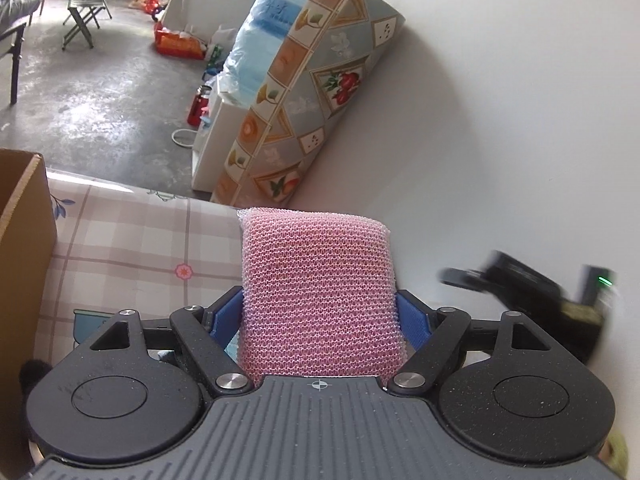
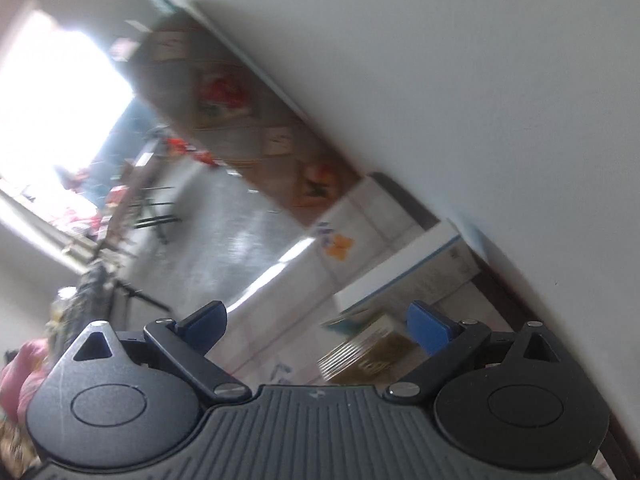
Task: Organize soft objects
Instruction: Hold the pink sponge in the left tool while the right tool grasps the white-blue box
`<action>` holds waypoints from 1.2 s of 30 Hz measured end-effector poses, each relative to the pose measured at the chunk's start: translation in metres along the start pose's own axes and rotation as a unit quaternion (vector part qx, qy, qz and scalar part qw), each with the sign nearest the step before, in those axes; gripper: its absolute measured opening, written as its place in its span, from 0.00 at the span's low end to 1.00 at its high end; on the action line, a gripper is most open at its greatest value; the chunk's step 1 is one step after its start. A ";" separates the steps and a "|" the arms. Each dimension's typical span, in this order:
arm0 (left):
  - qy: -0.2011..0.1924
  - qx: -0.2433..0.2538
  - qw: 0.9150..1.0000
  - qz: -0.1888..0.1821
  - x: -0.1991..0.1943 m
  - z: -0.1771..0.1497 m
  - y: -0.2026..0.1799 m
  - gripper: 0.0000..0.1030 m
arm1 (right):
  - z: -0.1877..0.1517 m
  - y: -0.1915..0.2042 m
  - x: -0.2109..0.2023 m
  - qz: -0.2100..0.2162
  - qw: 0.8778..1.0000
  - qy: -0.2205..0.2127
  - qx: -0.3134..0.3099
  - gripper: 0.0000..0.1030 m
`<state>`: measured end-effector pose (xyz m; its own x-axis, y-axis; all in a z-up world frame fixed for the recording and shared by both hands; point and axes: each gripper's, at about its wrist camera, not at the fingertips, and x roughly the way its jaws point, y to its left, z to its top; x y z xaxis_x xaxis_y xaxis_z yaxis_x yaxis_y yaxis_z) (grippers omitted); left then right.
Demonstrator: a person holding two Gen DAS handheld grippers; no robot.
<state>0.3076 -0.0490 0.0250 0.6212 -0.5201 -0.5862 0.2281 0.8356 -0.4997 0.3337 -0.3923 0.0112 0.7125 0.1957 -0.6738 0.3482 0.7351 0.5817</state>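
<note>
My left gripper (image 1: 320, 312) is shut on a pink mesh sponge (image 1: 318, 292), which stands up between its blue pads above the checked tablecloth (image 1: 132, 248). A brown cardboard box (image 1: 24, 264) stands just to its left. My right gripper (image 2: 318, 322) is open and empty, tilted and raised over the table; its view is blurred. The right gripper also shows as a blurred dark shape in the left wrist view (image 1: 532, 300), to the right of the sponge.
A white box (image 2: 400, 276) and a gold-striped packet (image 2: 368, 356) lie on the table near the white wall (image 1: 520, 120). A patterned roll (image 1: 316, 100) leans on the wall beyond the table. A small black fuzzy thing (image 1: 34, 372) sits by the cardboard box.
</note>
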 end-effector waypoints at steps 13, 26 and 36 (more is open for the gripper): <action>0.003 -0.023 0.999 -0.049 -0.005 -0.001 0.032 0.77 | 0.014 -0.012 0.080 -0.131 0.984 0.032 0.120 0.88; -0.005 -0.037 0.997 -0.065 -0.014 -0.001 0.045 0.77 | 0.004 -0.033 0.083 -0.108 0.977 0.017 0.185 0.33; -0.023 -0.057 0.993 -0.105 -0.039 0.001 0.041 0.76 | 0.008 -0.014 0.051 -0.034 0.989 -0.026 0.140 0.20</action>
<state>0.2935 0.0054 0.0281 0.6032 -0.6696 -0.4334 0.2717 0.6834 -0.6776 0.3705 -0.3979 -0.0275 0.7103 0.1127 -0.6948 0.5455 0.5357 0.6446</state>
